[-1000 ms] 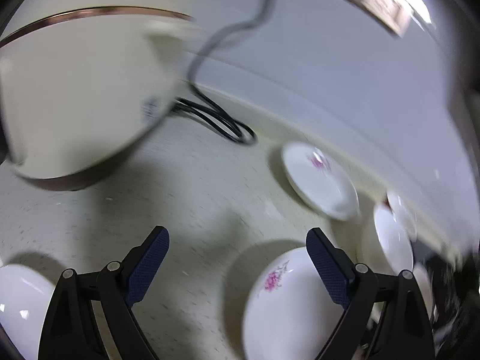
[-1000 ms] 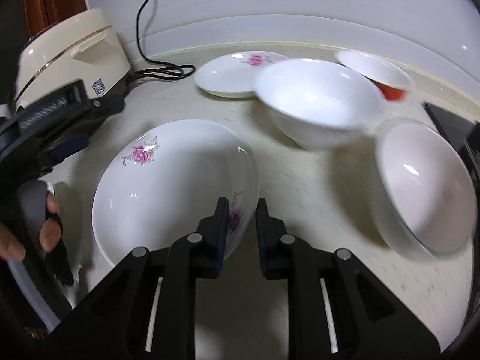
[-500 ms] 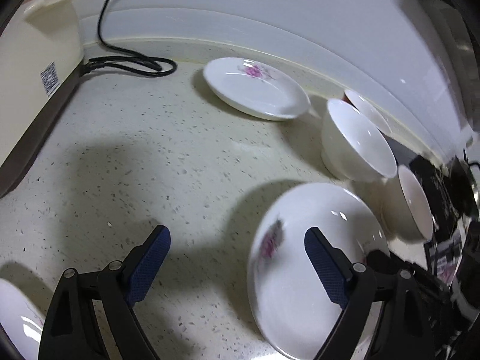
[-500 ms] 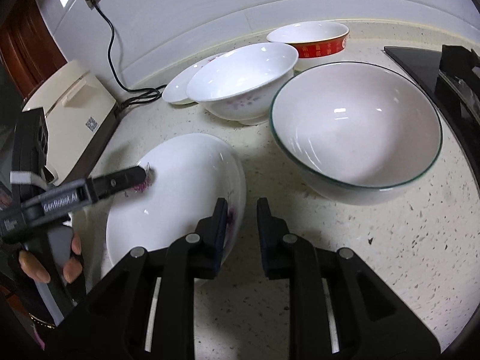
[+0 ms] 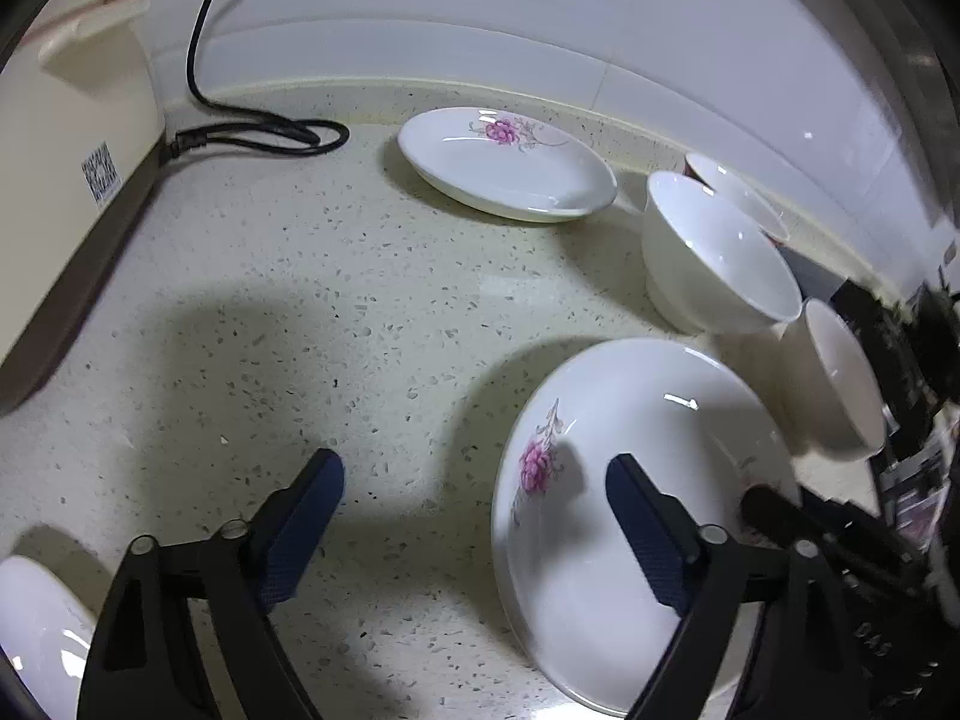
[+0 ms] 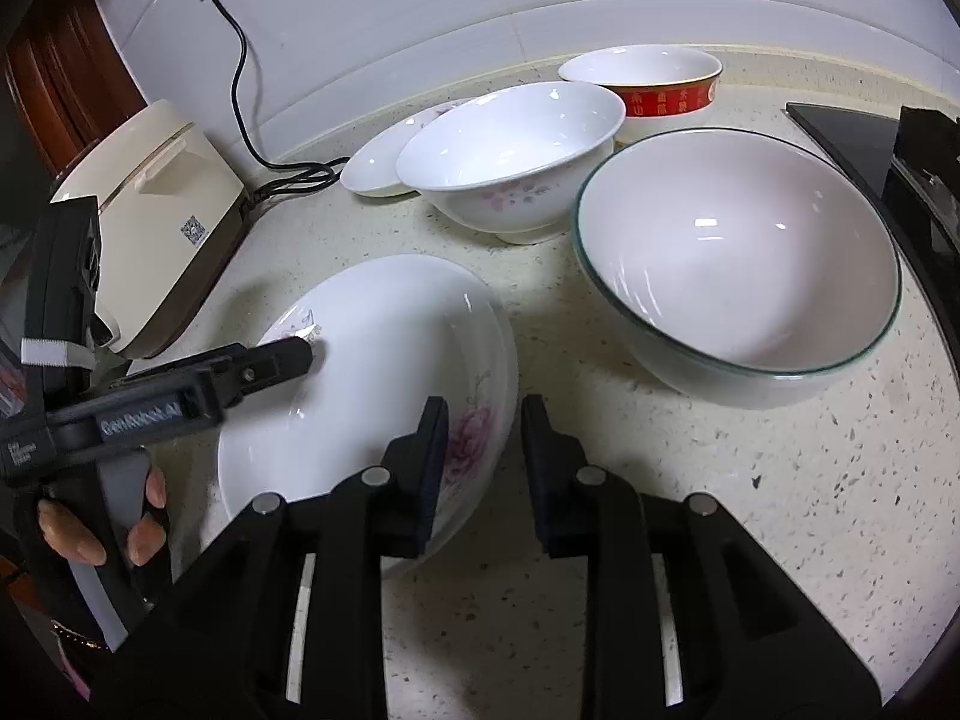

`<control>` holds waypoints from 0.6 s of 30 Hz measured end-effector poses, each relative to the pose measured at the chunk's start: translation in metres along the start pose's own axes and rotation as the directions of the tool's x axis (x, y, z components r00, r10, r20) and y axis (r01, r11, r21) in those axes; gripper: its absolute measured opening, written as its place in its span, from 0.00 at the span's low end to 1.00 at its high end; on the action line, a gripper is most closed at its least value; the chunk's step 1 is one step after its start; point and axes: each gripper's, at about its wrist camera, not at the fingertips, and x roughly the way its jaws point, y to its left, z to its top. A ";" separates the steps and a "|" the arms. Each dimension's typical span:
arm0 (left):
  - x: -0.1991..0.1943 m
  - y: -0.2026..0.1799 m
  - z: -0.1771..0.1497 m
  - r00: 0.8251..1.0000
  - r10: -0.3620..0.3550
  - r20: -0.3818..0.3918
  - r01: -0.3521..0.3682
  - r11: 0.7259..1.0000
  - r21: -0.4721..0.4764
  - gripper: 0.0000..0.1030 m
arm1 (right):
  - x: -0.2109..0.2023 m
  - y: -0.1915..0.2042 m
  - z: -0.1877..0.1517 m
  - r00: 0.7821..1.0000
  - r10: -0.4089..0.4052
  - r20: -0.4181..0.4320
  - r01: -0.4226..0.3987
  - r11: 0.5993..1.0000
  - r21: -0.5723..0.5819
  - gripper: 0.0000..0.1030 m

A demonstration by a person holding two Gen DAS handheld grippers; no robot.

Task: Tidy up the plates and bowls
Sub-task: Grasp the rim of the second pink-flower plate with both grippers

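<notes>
My right gripper [image 6: 483, 420] is shut on the near rim of a white flowered plate [image 6: 384, 384], held tilted above the counter; the plate also shows in the left wrist view [image 5: 630, 480]. My left gripper [image 5: 474, 489] is open and empty, its right finger over that plate's left part. A second flowered plate [image 5: 510, 171] lies at the back. A white bowl [image 6: 510, 144], a green-rimmed bowl [image 6: 738, 258] and a red-banded bowl [image 6: 648, 78] stand to the right.
A cream rice cooker [image 6: 144, 204] with a black cord [image 5: 264, 132] stands at the left. A black stove [image 6: 888, 150] borders the right. Another white dish [image 5: 36, 630] sits at the near left. The speckled counter [image 5: 300, 300] runs to a white tiled wall.
The right gripper has carried the plate nearer the bowls and tilted it. The left gripper swung from the rice cooker toward the plate and now reaches over its edge.
</notes>
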 end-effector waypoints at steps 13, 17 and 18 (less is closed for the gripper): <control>-0.009 -0.012 -0.014 0.995 -0.083 0.047 0.080 0.995 0.065 0.24 | -0.003 0.000 -0.002 1.000 -0.006 0.025 0.006 1.000 0.007 0.16; -0.009 -0.016 -0.015 0.995 -0.063 0.072 0.058 0.996 0.072 0.24 | -0.007 -0.003 -0.004 0.999 -0.002 0.036 0.001 1.000 0.018 0.16; -0.008 -0.018 -0.015 0.995 -0.056 0.081 0.050 0.996 0.076 0.24 | -0.008 -0.004 -0.004 0.999 0.001 0.041 -0.001 1.000 0.021 0.16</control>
